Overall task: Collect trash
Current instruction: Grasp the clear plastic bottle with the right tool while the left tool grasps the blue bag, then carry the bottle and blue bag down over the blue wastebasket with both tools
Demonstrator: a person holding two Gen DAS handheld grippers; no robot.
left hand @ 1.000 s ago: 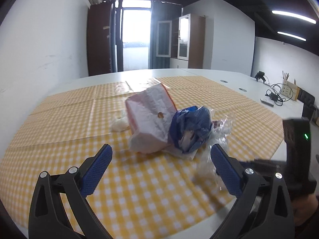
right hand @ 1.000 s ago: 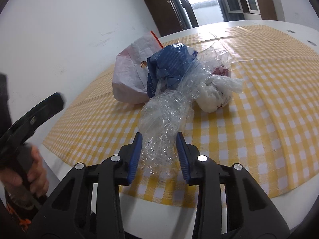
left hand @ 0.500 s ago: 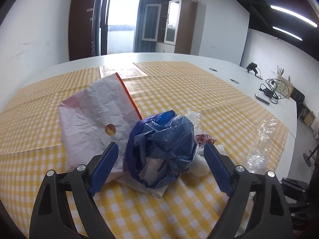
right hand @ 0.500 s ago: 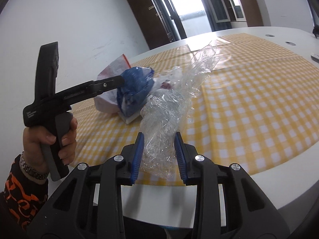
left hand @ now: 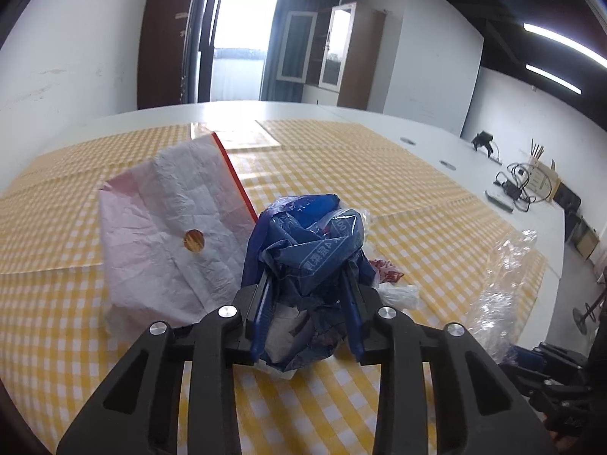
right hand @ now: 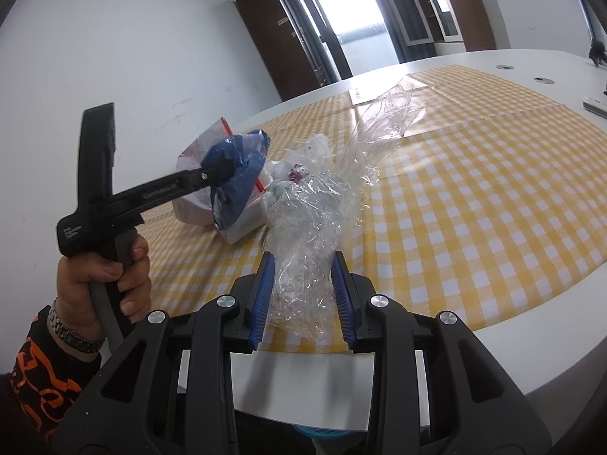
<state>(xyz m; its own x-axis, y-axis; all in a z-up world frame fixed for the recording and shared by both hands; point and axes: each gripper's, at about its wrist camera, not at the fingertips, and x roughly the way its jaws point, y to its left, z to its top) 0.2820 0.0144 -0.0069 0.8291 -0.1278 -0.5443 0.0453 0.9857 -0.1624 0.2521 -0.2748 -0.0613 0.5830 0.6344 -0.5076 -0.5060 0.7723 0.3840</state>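
Yellow-checked cloth covers the surface (left hand: 436, 197) in this white-walled room, with the litter heaped near its front edge; a second ago the left gripper (left hand: 307, 314) stood wide and short of the heap, and now it has come in and its jaws have just been closing, pinched onto the crumpled blue plastic bag (left hand: 307, 239), which leans against a white paper bag (left hand: 170, 227); so one more piece looks secured for lifting. Its partner, the right gripper (right hand: 303, 303), has its jaws narrowed on the clear plastic wrap (right hand: 315, 235), as before, raised off the cloth; small white scraps (left hand: 398, 292) remain uncollected beside the heap.
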